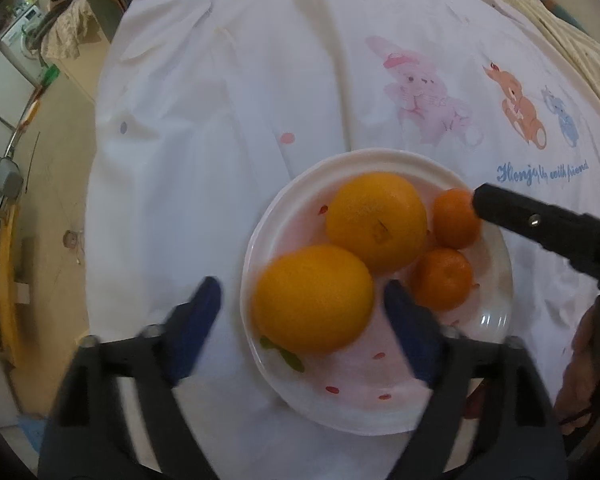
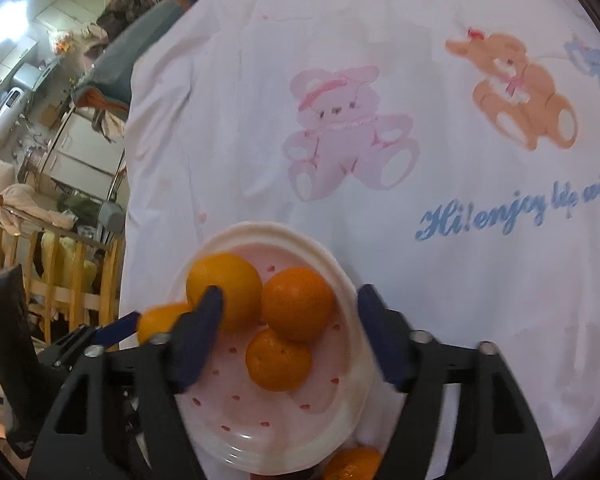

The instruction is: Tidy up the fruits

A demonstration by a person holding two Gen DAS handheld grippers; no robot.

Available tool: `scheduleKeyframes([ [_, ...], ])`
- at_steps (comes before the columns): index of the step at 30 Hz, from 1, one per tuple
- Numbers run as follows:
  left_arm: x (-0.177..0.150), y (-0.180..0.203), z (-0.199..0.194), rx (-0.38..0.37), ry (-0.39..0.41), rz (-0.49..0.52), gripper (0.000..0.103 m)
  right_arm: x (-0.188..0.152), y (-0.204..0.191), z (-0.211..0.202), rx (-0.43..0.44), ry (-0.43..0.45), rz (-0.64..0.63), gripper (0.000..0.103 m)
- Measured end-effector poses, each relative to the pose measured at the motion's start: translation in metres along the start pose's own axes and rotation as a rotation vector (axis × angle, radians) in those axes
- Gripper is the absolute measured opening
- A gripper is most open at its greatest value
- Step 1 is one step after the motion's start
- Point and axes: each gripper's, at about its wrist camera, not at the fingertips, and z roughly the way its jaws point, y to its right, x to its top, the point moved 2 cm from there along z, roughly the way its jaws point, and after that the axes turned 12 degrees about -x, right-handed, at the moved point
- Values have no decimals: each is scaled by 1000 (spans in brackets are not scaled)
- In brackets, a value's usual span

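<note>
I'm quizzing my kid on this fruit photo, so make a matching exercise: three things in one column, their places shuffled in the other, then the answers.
1. front large orange
2. far small tangerine
3. pink bear

A. printed on the cloth beyond the plate
B. between the open jaws of the left gripper
C. at the plate's far right edge

Pairs: 1-B, 2-C, 3-A
</note>
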Motion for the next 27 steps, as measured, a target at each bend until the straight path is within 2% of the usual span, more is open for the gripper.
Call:
scheduleKeyframes([
  [6, 0, 6, -10, -9, 33, 20, 84, 2, 3, -25, -7, 45, 5, 77],
  [8, -1, 9, -15, -33, 51, 17, 84, -1, 6, -35, -21, 63, 11, 79],
  [13, -4, 14, -39, -70, 129, 23, 84, -7, 8, -61, -40, 108, -1, 79],
  [20, -16, 26, -77, -69, 226, 98, 84, -33, 6, -97, -90, 198, -23, 79],
  [22, -23, 26, -85, -70, 242, 89, 84, -43, 6, -109, -115, 232, -19, 79],
  [27, -43, 25, -100, -126, 293, 66, 84, -64, 8, -122, -115, 240, 9, 79],
])
